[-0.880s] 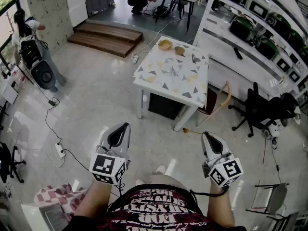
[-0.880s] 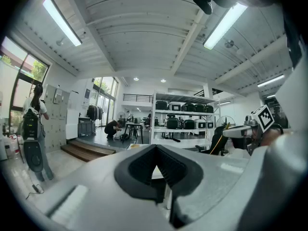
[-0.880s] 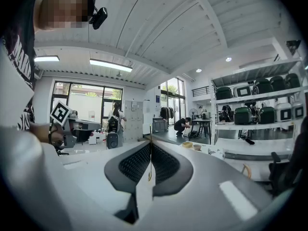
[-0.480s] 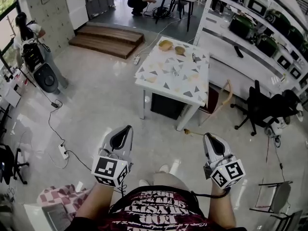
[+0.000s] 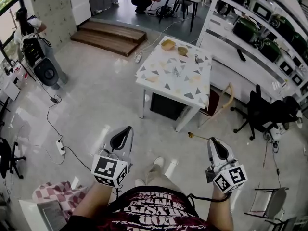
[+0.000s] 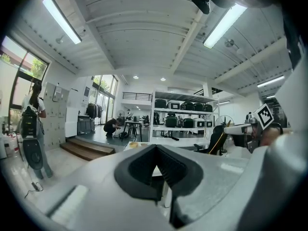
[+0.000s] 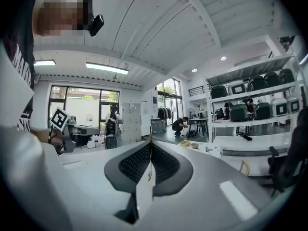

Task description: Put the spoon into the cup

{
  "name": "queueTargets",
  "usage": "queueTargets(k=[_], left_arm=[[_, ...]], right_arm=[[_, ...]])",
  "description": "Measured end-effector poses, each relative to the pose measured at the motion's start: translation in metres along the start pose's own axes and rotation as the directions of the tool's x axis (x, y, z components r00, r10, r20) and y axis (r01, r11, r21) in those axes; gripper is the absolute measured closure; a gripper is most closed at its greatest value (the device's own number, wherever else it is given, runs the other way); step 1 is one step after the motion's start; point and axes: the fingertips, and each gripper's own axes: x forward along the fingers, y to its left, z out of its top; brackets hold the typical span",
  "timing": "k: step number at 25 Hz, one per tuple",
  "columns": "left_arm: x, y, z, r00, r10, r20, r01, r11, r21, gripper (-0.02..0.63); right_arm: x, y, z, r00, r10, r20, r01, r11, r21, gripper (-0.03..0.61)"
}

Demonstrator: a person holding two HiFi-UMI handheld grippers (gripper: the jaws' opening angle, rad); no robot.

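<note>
I hold both grippers low in front of me, above the floor and well short of a white speckled table [image 5: 173, 76]. My right gripper [image 5: 212, 140] is shut on a thin spoon [image 5: 197, 136]. Its golden end sticks out to the left, and it shows as a fine edge between the jaws [image 7: 150, 170]. My left gripper [image 5: 121, 137] is shut with nothing in it, its jaws meeting in the left gripper view [image 6: 155, 163]. Two tan bowls [image 5: 168, 44] and small items stand at the table's far end. I cannot make out a cup.
A wooden chair [image 5: 220, 102] is tucked at the table's right side. Shelves with green appliances [image 5: 250, 30] line the right, and a black office chair [image 5: 262, 112] stands below them. Cables and a power strip [image 5: 60, 147] lie on the left floor. Wooden steps [image 5: 108, 32] lie beyond, and people work far off.
The view has shifted slightly as I walk toward the table. Both grippers have sunk a little in the head view, the right one drifting right with the spoon.
</note>
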Motion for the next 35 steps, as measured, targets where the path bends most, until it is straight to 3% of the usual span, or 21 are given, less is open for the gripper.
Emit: queueTargets(k=[14, 30, 35], left_arm=[[0.052, 0.047, 0.004, 0.998, 0.054, -0.041, -0.054, 0.999, 0.004, 0.614], [0.146, 0.055, -0.009, 0.997, -0.009, -0.077, 0.006, 0.999, -0.036, 0.614], [0.174, 0.045, 0.005, 0.997, -0.02, -0.072, 0.02, 1.0, -0.001, 0.614]], right_arm=[[0.088, -0.032, 0.005, 0.997, 0.078, -0.015, -0.078, 0.997, 0.014, 0.543], [0.143, -0.092, 0.005, 0.998, 0.047, -0.05, -0.046, 0.999, 0.015, 0.543], [0.148, -0.118, 0.015, 0.999, 0.038, -0.025, -0.037, 0.999, 0.023, 0.543]])
